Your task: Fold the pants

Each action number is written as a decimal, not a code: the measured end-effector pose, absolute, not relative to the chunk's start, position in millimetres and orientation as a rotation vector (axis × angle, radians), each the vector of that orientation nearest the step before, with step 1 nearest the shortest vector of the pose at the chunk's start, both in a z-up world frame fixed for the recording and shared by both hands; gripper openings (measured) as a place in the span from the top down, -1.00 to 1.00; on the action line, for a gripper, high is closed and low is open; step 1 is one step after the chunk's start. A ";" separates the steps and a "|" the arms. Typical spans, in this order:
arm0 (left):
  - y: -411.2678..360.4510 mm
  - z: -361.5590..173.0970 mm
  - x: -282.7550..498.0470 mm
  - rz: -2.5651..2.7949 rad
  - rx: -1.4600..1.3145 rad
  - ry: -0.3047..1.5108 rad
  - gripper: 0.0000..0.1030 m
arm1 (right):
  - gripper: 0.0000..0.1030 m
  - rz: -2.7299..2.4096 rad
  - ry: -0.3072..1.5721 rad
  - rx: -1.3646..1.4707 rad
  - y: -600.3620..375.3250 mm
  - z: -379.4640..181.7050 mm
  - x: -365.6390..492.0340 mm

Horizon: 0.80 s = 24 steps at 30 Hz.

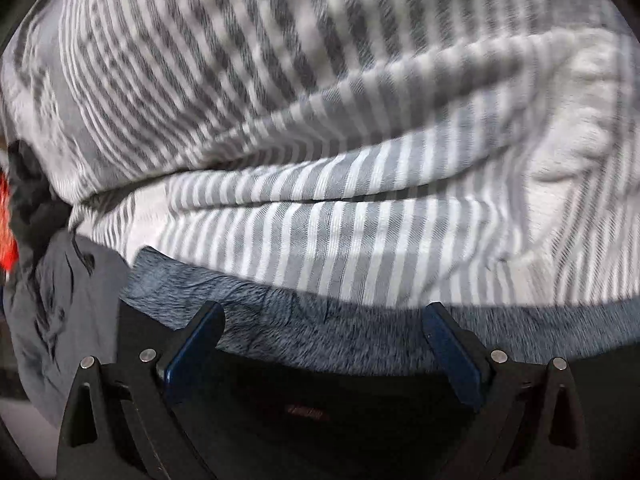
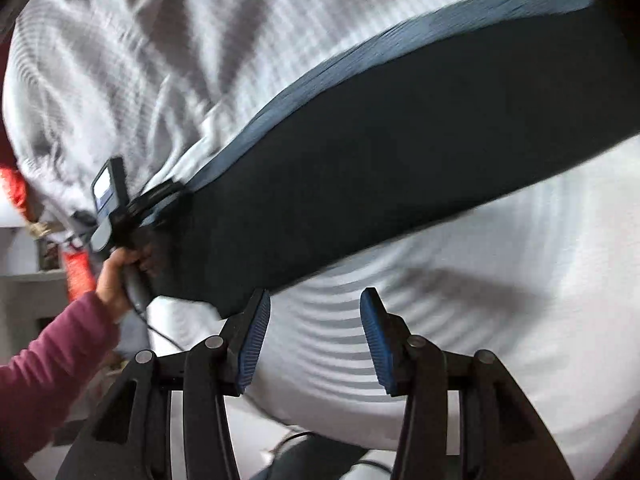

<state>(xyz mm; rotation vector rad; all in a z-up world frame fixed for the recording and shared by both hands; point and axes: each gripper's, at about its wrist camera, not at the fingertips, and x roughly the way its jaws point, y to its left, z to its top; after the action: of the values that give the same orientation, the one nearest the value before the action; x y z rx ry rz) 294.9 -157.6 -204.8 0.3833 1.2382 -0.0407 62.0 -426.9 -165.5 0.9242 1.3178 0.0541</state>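
In the left wrist view, at the far left edge, a bit of bright orange-red cloth and a crumpled black cloth peek out. Next to them a smooth grey cloth hangs down. A soft, fuzzy blue-grey blanket lies just in front of the left tool. The tool's two blue pads are spread wide apart and hold nothing. Past the blanket, a big grey-and-white striped bed sheet fills the view in bumpy folds.

In the right wrist view, a hand in a dark pink sleeve holds the other tool at the left. That tool pinches a corner of the long dark navy pants, which stretch up to the right over the striped sheet. The right tool is open too, with nothing in it, just beside the lower edge of the pants.
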 end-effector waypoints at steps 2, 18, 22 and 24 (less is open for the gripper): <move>-146.4 -199.3 291.8 -0.092 0.383 1.234 -0.95 | -0.01 0.127 1.320 0.974 -402.9 -177.7 74.6; -133.9 -225.2 224.2 -0.251 0.446 1.213 -0.96 | -0.01 0.319 1.349 1.061 -297.0 -248.7 117.0; -132.1 -226.3 226.3 -0.264 0.435 1.211 -0.97 | -0.01 0.310 1.256 1.134 -295.1 -247.3 129.0; -130.8 -226.9 227.3 -0.269 0.434 1.208 -0.97 | -0.01 0.307 1.265 1.131 -290.9 -253.9 139.1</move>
<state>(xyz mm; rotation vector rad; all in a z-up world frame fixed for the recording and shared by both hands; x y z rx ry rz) 227.3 -130.8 -226.9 0.4338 1.2076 -0.2690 139.1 -290.9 -253.9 1.1308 1.2647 0.3071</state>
